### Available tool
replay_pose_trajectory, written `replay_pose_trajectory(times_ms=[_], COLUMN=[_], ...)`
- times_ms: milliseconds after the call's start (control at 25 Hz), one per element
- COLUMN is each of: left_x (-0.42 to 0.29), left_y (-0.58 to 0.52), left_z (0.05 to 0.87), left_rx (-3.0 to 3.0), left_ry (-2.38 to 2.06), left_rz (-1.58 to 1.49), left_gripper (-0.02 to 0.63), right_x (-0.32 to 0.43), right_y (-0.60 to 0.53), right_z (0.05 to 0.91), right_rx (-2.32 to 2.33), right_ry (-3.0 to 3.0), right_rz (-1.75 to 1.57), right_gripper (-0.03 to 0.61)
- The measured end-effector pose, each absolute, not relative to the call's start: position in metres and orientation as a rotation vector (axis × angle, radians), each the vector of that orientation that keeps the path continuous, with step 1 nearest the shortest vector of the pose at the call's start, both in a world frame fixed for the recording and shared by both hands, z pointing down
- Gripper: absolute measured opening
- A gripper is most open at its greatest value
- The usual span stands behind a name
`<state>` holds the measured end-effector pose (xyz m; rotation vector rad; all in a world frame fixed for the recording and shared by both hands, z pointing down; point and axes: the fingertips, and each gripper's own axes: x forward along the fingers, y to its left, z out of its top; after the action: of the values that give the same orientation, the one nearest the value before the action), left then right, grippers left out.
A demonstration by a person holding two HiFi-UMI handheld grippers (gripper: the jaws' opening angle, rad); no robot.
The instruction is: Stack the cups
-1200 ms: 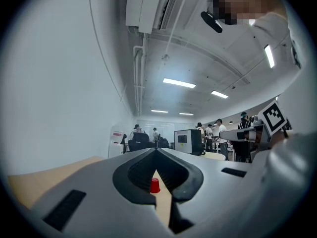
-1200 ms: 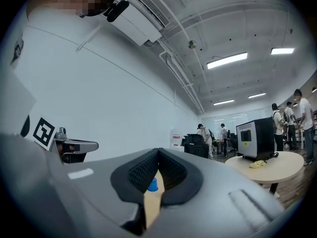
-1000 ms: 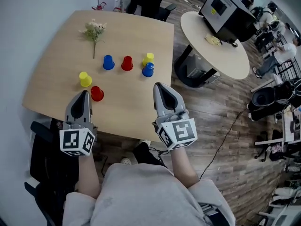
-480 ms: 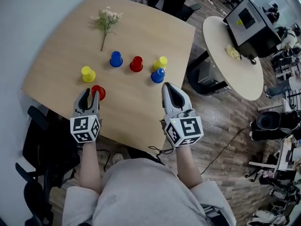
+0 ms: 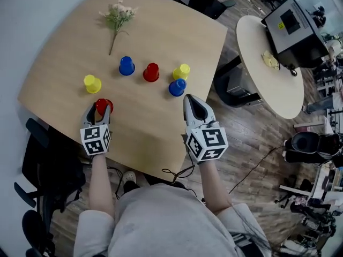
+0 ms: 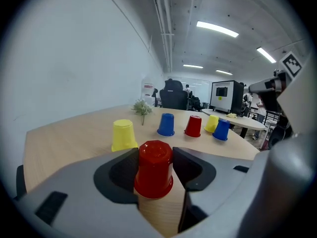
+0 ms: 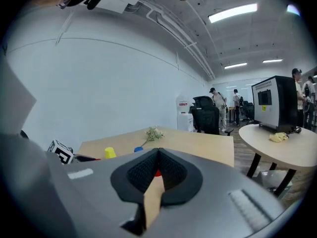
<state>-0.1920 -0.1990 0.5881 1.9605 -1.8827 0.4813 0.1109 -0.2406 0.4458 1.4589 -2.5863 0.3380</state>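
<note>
The left hand-held gripper (image 5: pixel 97 111) has been brought down to the bench (image 5: pixel 150 127). Its jaws have just been opened around the red cup (image 6: pixel 154 168), at the lower left of the head view, which is not yet clamped. The right hand-held gripper (image 5: pixel 194 100) is held closed and empty. A first pick-up is judged imminent.

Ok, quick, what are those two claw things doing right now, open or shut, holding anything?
Left gripper: open, jaws just been opening, red cup between them, not gripped.
Right gripper: shut, holding nothing.
</note>
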Motion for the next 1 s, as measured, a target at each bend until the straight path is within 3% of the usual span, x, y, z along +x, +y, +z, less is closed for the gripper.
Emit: replay_pose_trajectory(times_ms=[240,400,520,600,1000], left_x=[-0.154,-0.124,-0.106,-0.097,-0.083], left_y=[-0.193,-0.184,-0.180,-0.178,-0.181], left_z=[0.588,0.588,0.589,0.589,0.591], left_rx=[2.025,2.070,2.099,2.114,2.176], left_ry=[-1.805,-1.753,-1.715,-1.696,-1.639], left_rz=[0.508,0.515,0.529,0.547,0.591], left_gripper=[0.219,0.219,0.219,0.219,0.219], right_x=[0.124,0.128,0.126,0.124,0.108], right_y=[-0.272,-0.295,-0.311,-0.319,-0.309], right_z=[0.500,0.534,0.561,0.579,0.596], right_rx=[1.457,1.447,1.428,1.406,1.289], right_ry=[-2.488,-2.440,-2.391,-2.359,-2.370], right_rz=[0.449,0.495,0.501,0.500,0.448], right_gripper=[0.012,0.109,0.222,0.244,0.221])
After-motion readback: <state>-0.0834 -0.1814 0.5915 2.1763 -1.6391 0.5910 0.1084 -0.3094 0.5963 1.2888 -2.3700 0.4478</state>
